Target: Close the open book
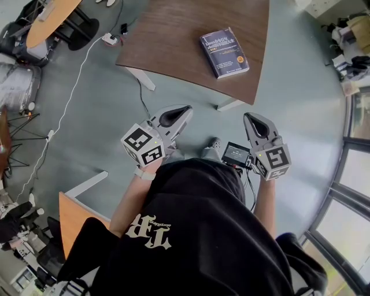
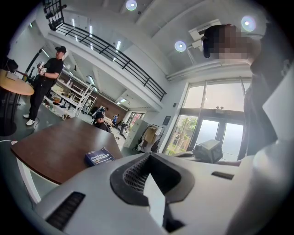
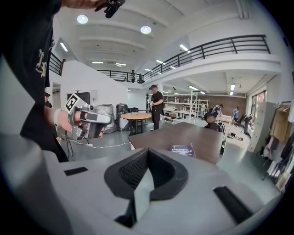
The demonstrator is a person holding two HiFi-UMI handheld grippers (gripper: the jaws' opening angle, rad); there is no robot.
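A dark blue book (image 1: 224,52) lies shut, cover up, near the right edge of the brown table (image 1: 173,34). It also shows small and distant as the book (image 2: 99,157) and the book (image 3: 183,149) in the two gripper views. My left gripper (image 1: 184,110) and right gripper (image 1: 250,117) are held close to the person's body, over the floor and well short of the table. The left gripper's (image 2: 149,156) jaws meet with nothing between them, as do the right gripper's (image 3: 147,151). The right gripper view also catches the left gripper (image 3: 87,121) at its left.
A white cable (image 1: 69,98) runs across the grey floor left of the table. A round wooden table (image 1: 49,17) stands far left, an orange desk corner (image 1: 75,217) at lower left. A glass wall (image 1: 352,162) bounds the right. A person (image 3: 157,105) stands beyond the table.
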